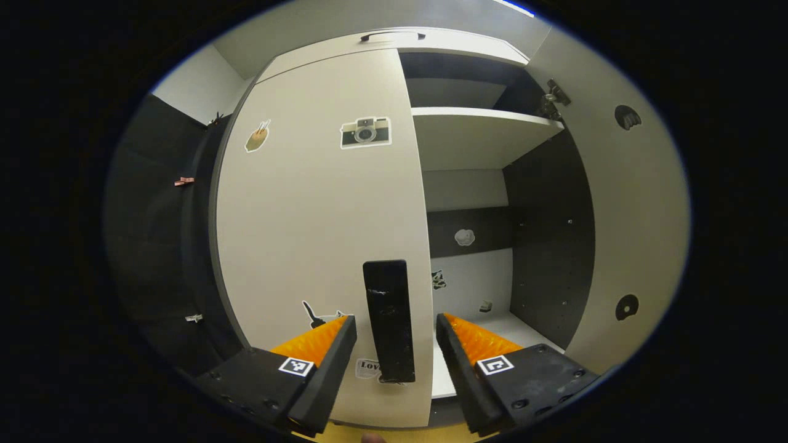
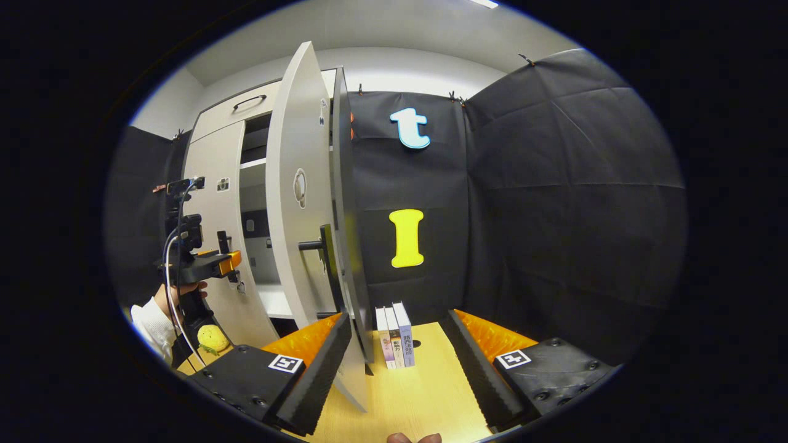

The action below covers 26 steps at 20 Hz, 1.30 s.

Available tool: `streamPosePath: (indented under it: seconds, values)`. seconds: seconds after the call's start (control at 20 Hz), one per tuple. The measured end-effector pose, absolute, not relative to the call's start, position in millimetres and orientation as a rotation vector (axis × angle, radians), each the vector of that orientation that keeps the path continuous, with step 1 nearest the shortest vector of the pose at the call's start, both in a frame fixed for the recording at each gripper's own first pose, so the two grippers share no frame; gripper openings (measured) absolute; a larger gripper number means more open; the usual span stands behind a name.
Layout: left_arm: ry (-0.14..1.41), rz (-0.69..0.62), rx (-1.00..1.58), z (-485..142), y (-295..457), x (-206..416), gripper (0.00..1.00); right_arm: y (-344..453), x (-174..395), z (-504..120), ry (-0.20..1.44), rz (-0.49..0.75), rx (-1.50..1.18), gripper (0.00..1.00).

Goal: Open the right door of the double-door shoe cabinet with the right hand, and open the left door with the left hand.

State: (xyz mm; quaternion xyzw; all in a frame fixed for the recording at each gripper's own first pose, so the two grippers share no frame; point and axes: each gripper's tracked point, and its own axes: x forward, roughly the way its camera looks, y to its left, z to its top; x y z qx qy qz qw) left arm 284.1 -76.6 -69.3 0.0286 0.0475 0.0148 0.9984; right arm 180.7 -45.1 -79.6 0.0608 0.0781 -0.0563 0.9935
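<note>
Open gap right of closed left door (image 1: 320,215); handle (image 1: 389,320) between spread tongs.

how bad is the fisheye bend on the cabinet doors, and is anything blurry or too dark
Left gripper view: sharp; the closed left door bows at its edges, cabinet interior dim but readable. Right gripper view: the open right door curves strongly; the books are sharp, the booth wall dark.
</note>
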Motion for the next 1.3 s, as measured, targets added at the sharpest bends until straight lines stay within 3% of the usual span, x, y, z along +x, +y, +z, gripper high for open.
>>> streamPosePath:
  seconds: [0.15, 0.4, 0.8, 1.3]
  values:
    - [0.108, 0.044, 0.058, -75, -72, 293, 0.71, -49, 180, -81, 0.161, -0.129, 0.128, 0.98]
    - [0.106, 0.031, 0.058, -76, -75, 296, 0.37, -51, 180, -82, 0.164, -0.140, 0.137, 0.97]
    - [0.145, 0.002, -0.004, -81, -74, 289, 0.27, -53, 179, -81, 0.161, -0.159, 0.151, 0.97]
    - [0.191, -0.080, -0.048, -83, -58, 281, 0.24, -43, 177, -76, 0.130, -0.169, 0.169, 0.97]
